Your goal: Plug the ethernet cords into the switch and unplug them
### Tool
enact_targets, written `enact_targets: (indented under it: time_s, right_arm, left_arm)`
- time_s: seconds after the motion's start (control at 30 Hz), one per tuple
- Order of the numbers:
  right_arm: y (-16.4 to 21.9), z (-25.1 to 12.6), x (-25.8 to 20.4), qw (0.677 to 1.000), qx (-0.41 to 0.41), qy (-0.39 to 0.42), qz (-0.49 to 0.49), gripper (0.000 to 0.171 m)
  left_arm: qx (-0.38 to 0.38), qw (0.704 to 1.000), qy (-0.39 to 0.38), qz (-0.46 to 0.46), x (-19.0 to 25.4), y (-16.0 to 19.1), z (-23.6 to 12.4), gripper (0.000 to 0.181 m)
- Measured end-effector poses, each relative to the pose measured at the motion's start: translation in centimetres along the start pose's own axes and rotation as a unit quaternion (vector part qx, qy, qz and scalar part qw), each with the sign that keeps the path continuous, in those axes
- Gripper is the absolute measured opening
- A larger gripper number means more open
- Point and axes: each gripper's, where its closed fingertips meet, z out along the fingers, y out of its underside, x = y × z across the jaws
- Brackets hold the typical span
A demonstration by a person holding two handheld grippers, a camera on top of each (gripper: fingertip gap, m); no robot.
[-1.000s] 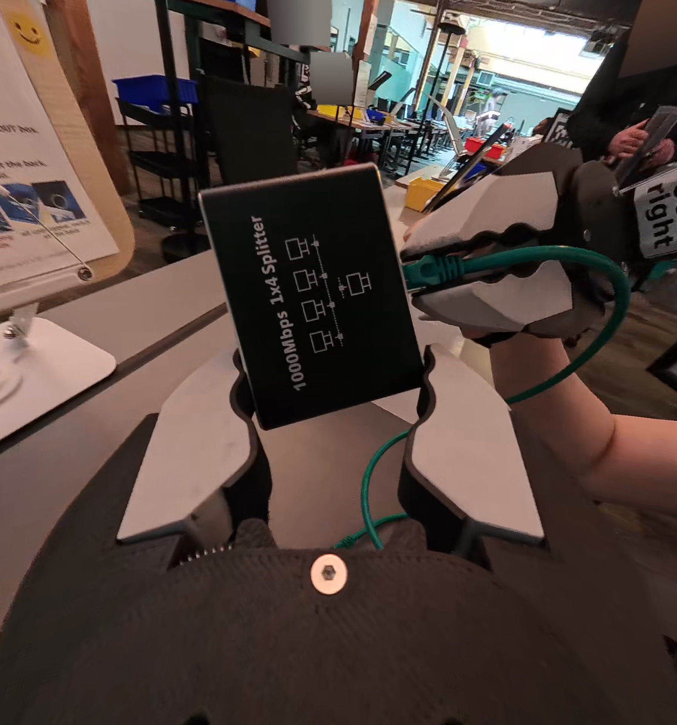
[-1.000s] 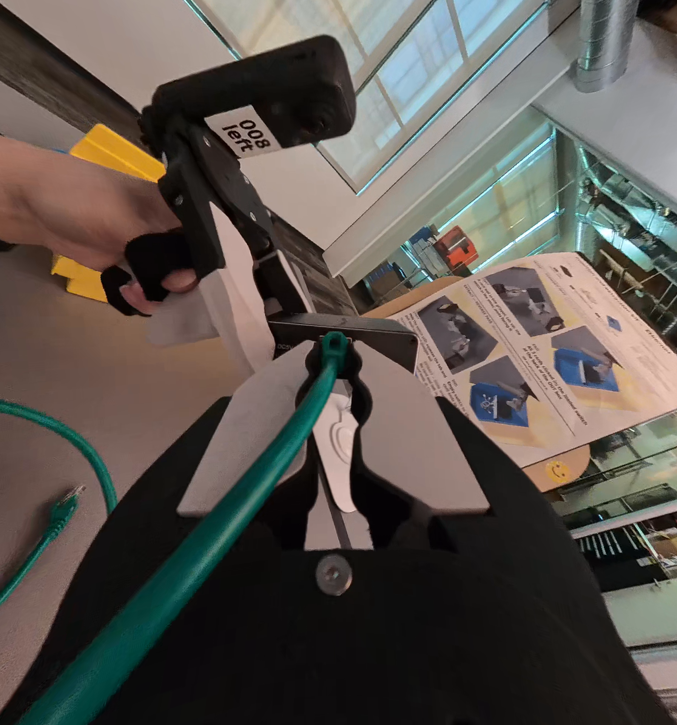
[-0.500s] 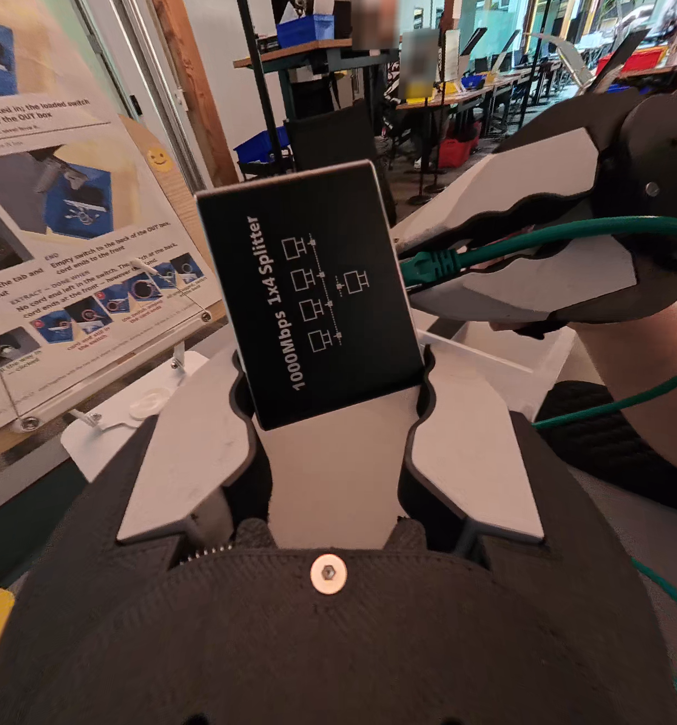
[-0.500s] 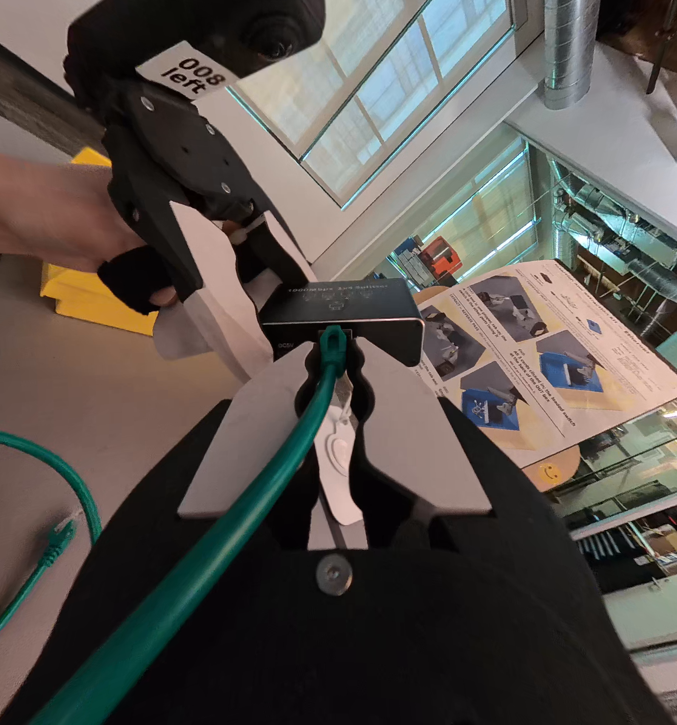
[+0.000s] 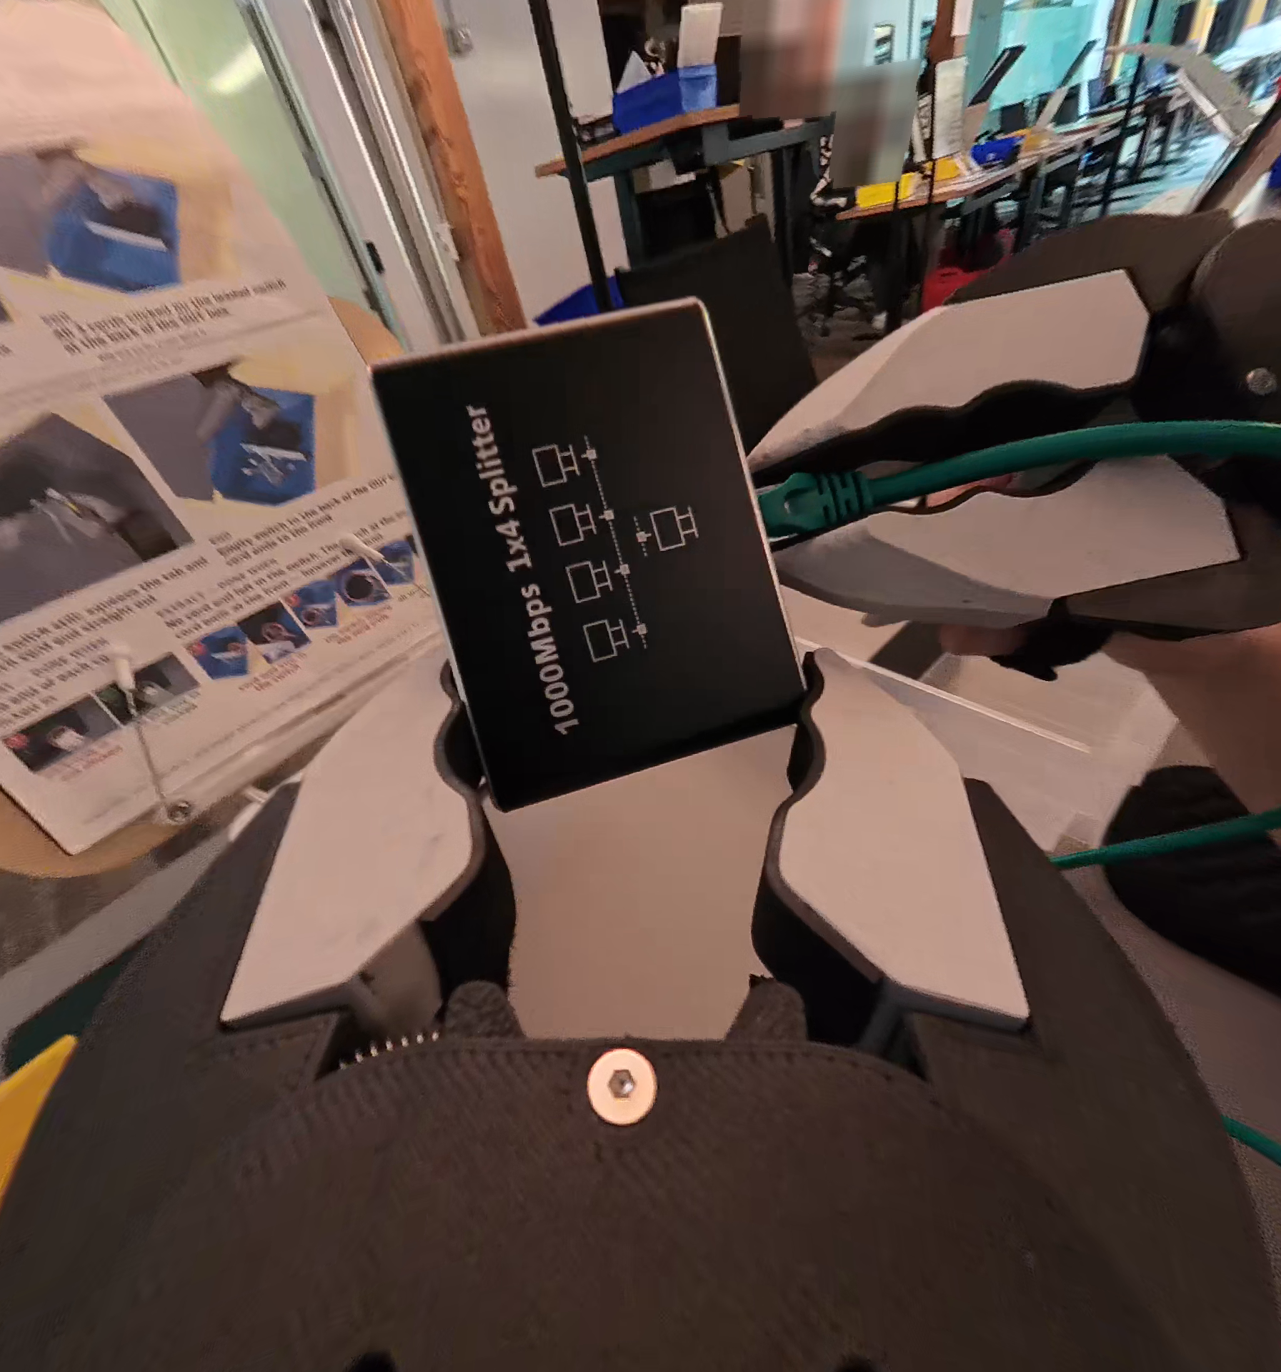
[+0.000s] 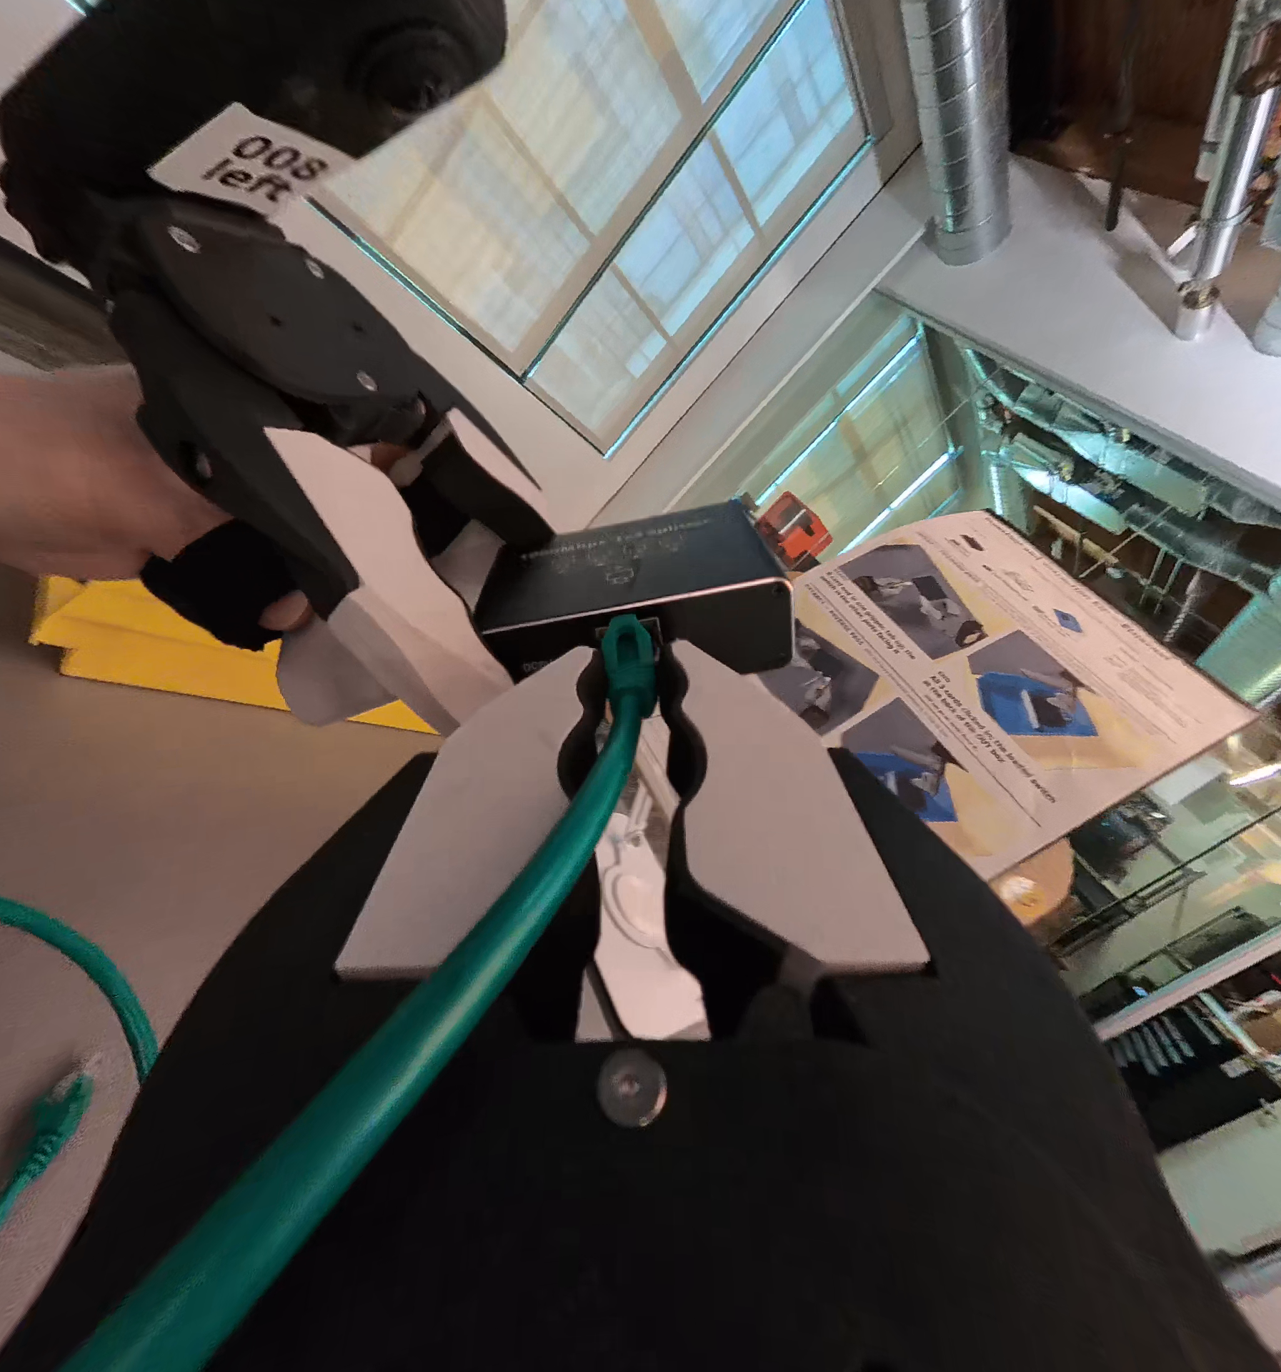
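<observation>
My left gripper [image 5: 626, 690] is shut on the lower end of a black switch box [image 5: 585, 549] and holds it upright in the air. My right gripper [image 6: 628, 668] is shut on a green ethernet cord [image 6: 474, 965] just behind its plug [image 6: 626, 653]. The plug sits in a port on the side of the switch [image 6: 637, 586]. In the left wrist view the right gripper [image 5: 767, 512] comes in from the right with the plug [image 5: 808, 505] against the switch's right edge. The left gripper [image 6: 489, 616] shows in the right wrist view, held by a hand.
A second green cord end [image 6: 58, 1114] lies loose on the grey table [image 6: 140, 802]. A yellow bin [image 6: 162, 646] stands behind the left hand. An instruction poster [image 5: 140, 520] on a stand is to the left. A clear bin [image 5: 993, 713] lies below the right gripper.
Both grippers have swung together toward the poster, with the switch and cord held throughout. More of the plug's boot now shows between the right fingertips and the switch.
</observation>
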Motion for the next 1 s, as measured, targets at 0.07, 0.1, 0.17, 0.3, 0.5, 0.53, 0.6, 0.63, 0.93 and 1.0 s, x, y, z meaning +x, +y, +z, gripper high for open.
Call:
enact_targets:
  time_s: [0.07, 0.1, 0.17, 0.3, 0.5, 0.53, 0.6, 0.63, 0.93, 1.0]
  right_arm:
    - [-0.3, -0.5, 0.4, 1.000, 0.002, 0.007, -0.015, 0.014]
    - [-0.4, -0.7, 0.5, 1.000, 0.001, 0.005, -0.019, 0.015]
    - [-0.7, -0.9, 0.3, 1.000, 0.002, 0.001, -0.031, 0.014]
    - [-0.7, -0.8, 0.0, 0.999, -0.003, -0.004, -0.039, 0.013]
    - [-1.4, -0.8, -0.7, 0.999, 0.012, -0.020, -0.022, 0.013]
    - [-1.3, -0.6, -0.8, 1.000, 0.012, -0.018, -0.018, 0.013]
    - [-1.0, -0.3, -0.9, 1.000, 0.019, -0.022, 0.006, 0.013]
    - [-0.9, -0.3, -0.9, 1.000, 0.019, -0.021, 0.010, 0.013]
    - [0.1, 0.0, -0.4, 0.998, 0.018, -0.033, 0.044, 0.013]
    - [3.0, -0.2, -0.1, 0.997, -0.059, -0.045, 0.015, 0.023]
  left_arm:
    - [0.013, 1.000, -0.009, 0.011, 0.3, -0.7, 0.0, 0.082]
    - [0.013, 1.000, -0.010, 0.014, 0.5, -0.8, 0.0, 0.082]
    - [0.011, 1.000, -0.009, 0.020, 0.7, -1.0, -0.3, 0.082]
    - [0.008, 1.000, -0.008, 0.023, 0.7, -1.0, -0.6, 0.082]
    - [0.007, 0.999, 0.006, 0.042, 0.9, -1.1, -1.6, 0.082]
    - [0.003, 0.999, 0.006, 0.036, 0.7, -0.9, -1.6, 0.081]
    - [-0.001, 1.000, 0.010, 0.017, 0.6, -0.6, -1.5, 0.082]
    - [-0.002, 1.000, 0.008, 0.015, 0.5, -0.5, -1.5, 0.082]
    - [-0.010, 0.999, 0.018, -0.033, 0.2, -0.2, -0.6, 0.082]
    - [-0.046, 0.998, 0.006, -0.045, -0.7, 0.9, -0.2, 0.081]
